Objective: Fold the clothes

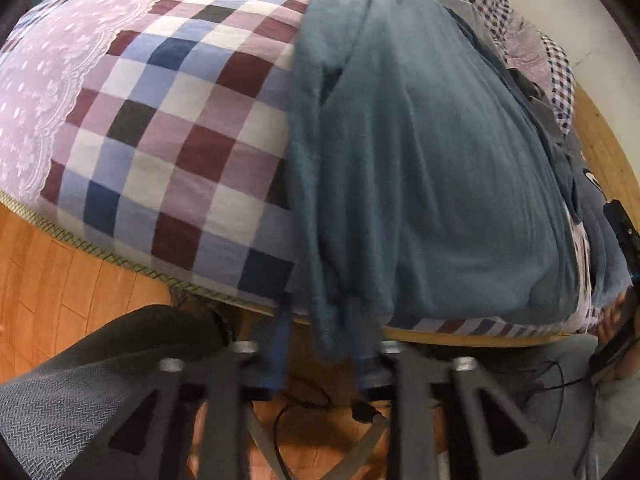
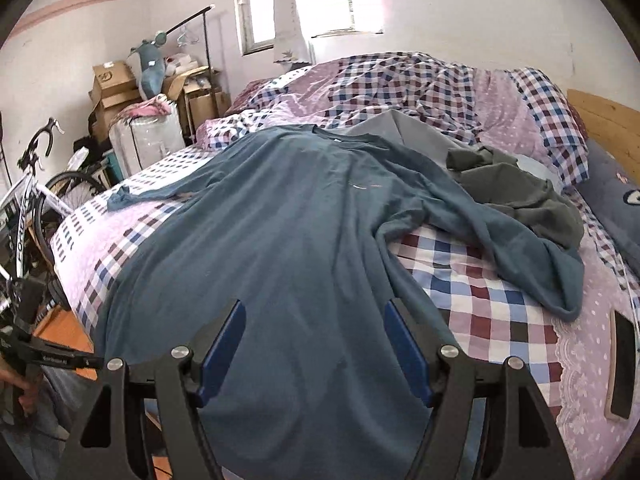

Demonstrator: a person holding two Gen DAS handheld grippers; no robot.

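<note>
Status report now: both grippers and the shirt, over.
Left gripper at shirt hem, grip unclear. Right gripper open over blue shirt. Green garment under one sleeve.

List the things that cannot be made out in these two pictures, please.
- Left wrist view: the fingertips of the left gripper are hidden behind the hanging hem of the blue shirt; whether they pinch it is unclear.
- Right wrist view: the shirt's hem is cut off at the bottom, behind the right gripper.
- Right wrist view: the grey garment is crumpled; its type is unclear.

left wrist: low at bed (image 1: 168, 112) edge | right wrist: above | shared: shirt (image 2: 280, 216)
</note>
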